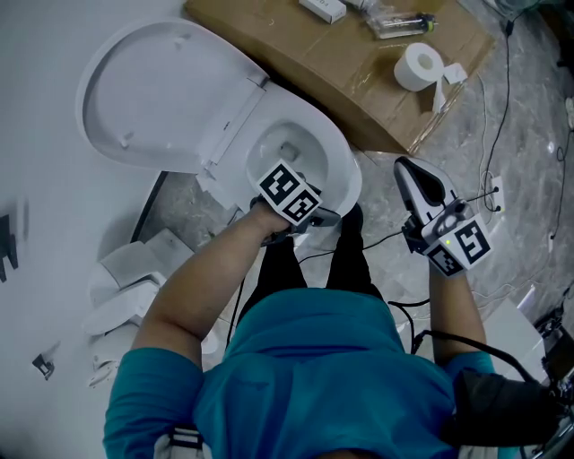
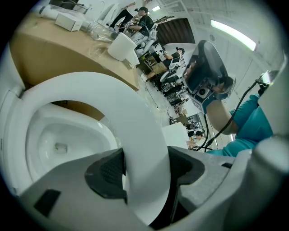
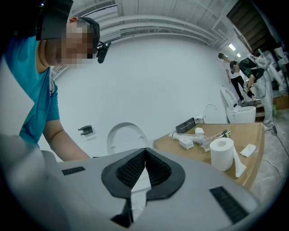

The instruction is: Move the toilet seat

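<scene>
A white toilet stands against the wall with its lid (image 1: 157, 94) raised. The seat ring (image 1: 339, 152) lies over the bowl (image 2: 58, 142). My left gripper (image 1: 291, 193) is at the front of the bowl, shut on the seat ring (image 2: 135, 135), which passes between its dark pads (image 2: 108, 173). In the left gripper view a strip of brown cardboard shows between ring and bowl rim, so the seat's front sits a little above the bowl. My right gripper (image 1: 420, 184) is held to the right of the toilet, off it, with its pads (image 3: 156, 171) shut together on nothing.
A flat cardboard box (image 1: 359, 72) lies behind the toilet with a toilet paper roll (image 1: 419, 65), a clear bottle (image 1: 399, 24) and a small white box on it. Cables (image 1: 502, 134) run over the marble floor at right. White parts (image 1: 134, 278) sit at left. People stand far off.
</scene>
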Available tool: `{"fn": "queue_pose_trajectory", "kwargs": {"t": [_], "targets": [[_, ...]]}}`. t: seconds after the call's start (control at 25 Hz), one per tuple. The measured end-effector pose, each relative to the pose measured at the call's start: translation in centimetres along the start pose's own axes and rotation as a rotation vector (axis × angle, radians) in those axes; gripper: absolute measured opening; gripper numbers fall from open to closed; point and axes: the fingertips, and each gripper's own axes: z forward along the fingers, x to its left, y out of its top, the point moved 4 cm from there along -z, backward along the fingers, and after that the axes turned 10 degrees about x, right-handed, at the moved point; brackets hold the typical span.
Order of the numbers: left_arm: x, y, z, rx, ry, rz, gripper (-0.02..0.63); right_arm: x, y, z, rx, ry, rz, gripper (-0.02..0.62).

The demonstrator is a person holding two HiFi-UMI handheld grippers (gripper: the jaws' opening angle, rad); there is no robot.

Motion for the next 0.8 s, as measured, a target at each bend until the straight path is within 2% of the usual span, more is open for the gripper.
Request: {"fn": "queue_pose_trajectory", "kwargs": {"t": [0.52,0.8], "targets": [[-0.5,0.0,-2.3,0.057,0.067,0.02,0.282,0.5,2.1,-0.3,-0.034,0.01,-0.002,-0.002],[-1.1,0.0,-4.0,0.055,0.175,0.05,0.282,0.2,3.6,-1.1,-0.039,-0.011,-0.041,-0.002]]}}
